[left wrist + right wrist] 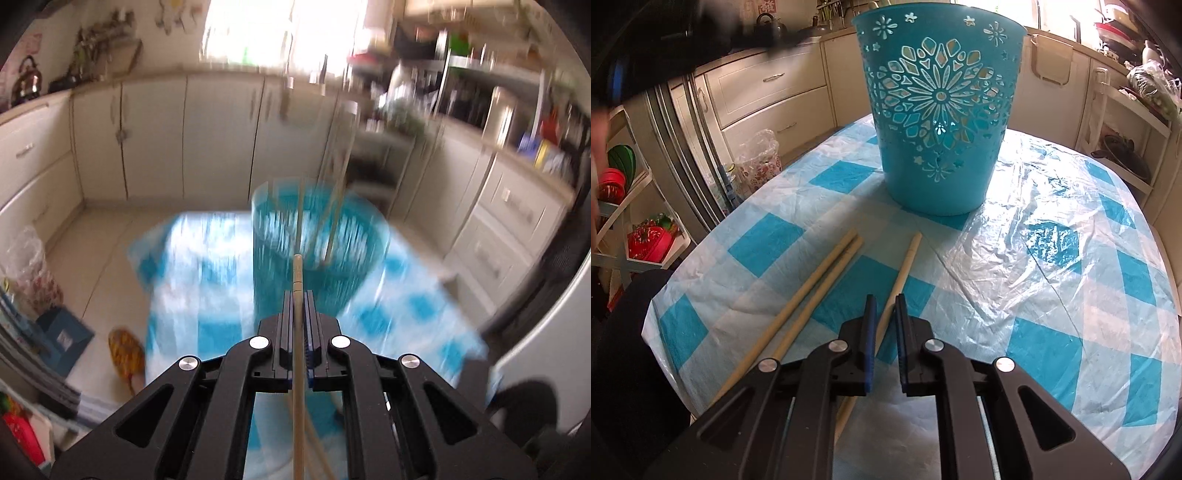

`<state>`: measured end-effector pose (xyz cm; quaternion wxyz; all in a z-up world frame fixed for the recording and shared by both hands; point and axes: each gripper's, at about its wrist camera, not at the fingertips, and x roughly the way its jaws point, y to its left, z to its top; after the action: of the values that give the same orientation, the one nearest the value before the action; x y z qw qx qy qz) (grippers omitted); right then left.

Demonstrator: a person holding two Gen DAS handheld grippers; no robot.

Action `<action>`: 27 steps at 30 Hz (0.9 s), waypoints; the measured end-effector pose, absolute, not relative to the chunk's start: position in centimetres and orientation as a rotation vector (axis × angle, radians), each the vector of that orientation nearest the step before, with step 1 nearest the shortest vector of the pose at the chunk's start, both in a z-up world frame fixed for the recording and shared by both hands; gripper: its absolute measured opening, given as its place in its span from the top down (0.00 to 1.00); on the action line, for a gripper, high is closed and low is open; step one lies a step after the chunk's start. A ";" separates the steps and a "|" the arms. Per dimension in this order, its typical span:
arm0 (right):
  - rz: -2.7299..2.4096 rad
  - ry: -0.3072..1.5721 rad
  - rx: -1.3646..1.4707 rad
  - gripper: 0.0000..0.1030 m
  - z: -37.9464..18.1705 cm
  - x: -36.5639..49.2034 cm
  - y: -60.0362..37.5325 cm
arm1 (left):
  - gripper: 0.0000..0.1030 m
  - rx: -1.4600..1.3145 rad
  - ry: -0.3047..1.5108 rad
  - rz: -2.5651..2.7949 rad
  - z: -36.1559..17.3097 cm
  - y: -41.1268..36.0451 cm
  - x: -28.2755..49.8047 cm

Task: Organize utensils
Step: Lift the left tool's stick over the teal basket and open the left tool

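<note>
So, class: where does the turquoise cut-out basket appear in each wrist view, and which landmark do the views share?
Left wrist: turquoise cut-out basket at centre, blurred, beyond the gripper's tips.
Right wrist: basket at top centre, upright.
Shared landmark: the blue-and-white checked tablecloth it stands on.

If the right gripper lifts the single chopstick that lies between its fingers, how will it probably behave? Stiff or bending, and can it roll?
The single chopstick looks like a thin, straight wooden rod, so it is probably stiff and very light. It seems round, so a nudge may roll it on the glossy plastic tablecloth. The right gripper straddles it far from the tip, so it may tilt when lifted.
</note>
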<state>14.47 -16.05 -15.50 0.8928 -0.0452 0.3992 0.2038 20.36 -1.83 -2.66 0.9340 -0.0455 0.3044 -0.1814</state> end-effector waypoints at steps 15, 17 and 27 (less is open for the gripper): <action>0.436 0.824 -0.071 0.90 -15.5 14.4 -16.4 | 0.95 -0.232 0.159 -0.244 8.6 -3.7 25.6; 0.439 0.824 -0.069 0.90 -15.5 14.4 -16.5 | 0.95 -0.239 0.140 -0.217 8.4 -4.4 26.9; 0.460 0.831 -0.048 0.90 -15.5 14.9 -16.6 | 0.95 -0.247 0.199 -0.167 3.6 -5.5 31.0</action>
<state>14.86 -16.61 -15.48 0.8890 -0.0233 0.4002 0.2213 31.01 -5.46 3.56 0.9840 -0.1226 0.0991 -0.0830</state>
